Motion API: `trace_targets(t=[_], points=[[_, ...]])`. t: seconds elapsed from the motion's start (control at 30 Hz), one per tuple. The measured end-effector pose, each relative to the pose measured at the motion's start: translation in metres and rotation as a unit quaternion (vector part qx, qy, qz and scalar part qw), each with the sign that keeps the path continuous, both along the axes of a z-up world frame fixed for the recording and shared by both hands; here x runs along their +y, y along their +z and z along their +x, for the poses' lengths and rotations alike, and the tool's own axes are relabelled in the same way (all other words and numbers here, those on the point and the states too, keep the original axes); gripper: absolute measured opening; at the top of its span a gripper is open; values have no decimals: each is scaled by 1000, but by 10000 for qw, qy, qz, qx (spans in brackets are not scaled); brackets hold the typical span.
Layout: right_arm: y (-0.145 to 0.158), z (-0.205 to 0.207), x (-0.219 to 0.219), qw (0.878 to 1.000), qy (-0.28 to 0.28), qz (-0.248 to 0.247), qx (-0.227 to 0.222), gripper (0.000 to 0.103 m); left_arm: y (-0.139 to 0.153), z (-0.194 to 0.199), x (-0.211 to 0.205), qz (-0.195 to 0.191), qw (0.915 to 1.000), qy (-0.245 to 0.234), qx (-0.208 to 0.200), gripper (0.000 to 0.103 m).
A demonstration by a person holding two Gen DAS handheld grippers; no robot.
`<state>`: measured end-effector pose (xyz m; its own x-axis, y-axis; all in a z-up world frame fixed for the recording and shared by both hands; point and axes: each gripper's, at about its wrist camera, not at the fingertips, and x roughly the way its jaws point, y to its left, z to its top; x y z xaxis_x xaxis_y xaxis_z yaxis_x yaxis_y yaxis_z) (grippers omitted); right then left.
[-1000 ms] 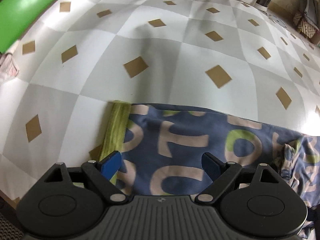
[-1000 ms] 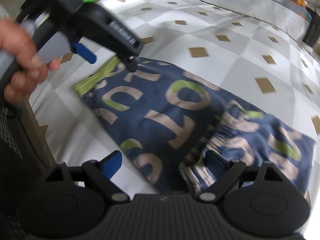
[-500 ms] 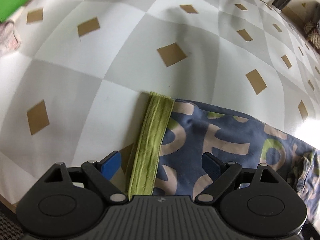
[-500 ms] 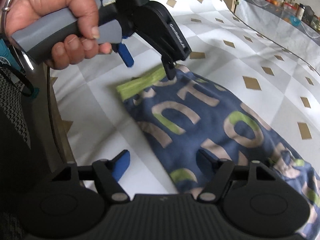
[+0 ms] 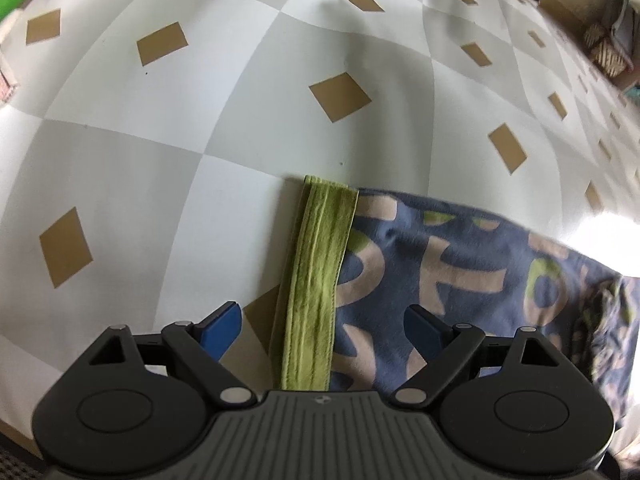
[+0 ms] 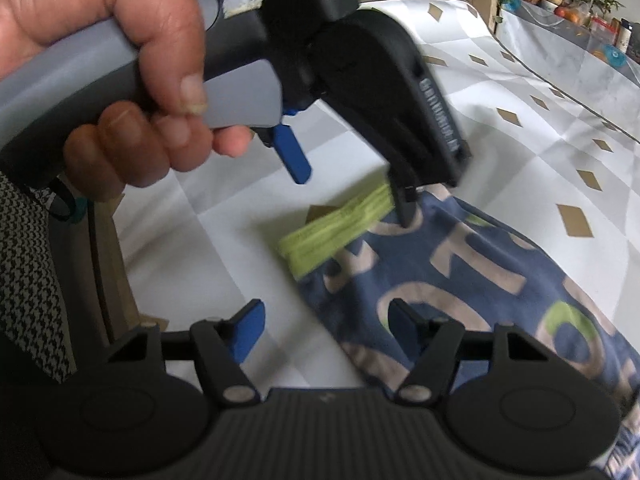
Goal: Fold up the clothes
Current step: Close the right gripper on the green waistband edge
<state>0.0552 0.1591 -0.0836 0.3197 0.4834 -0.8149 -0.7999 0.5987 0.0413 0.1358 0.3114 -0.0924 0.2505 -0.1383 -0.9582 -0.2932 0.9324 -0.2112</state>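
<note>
Blue-padded left gripper (image 5: 322, 322) hangs released, jaws spread either side of the garment's (image 5: 440, 264) green waistband (image 5: 320, 280). Right gripper (image 6: 324, 322), jaws just been narrowing yet released, straddles the garment's near edge. It lies flat by the desk's (image 5: 200, 120) near edge.

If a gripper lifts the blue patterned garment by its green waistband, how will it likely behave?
Probably floppy: the blue garment lies flat and bunches into wrinkles at its far end. Likely light, being thin cloth. The green waistband looks thicker and ribbed, so it should give a firmer hold, with the rest draping below.
</note>
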Motion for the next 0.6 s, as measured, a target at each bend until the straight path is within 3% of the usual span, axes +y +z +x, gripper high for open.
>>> trace_targets(t=[0.33,0.6], points=[[-20,9,27,9999,95,-61,-104,67,-4,4,15,24,9999,45,90,88],[-36,8,46,9970,261,-420,-593,68,-10,7,19,-207,9997,27,108,88]])
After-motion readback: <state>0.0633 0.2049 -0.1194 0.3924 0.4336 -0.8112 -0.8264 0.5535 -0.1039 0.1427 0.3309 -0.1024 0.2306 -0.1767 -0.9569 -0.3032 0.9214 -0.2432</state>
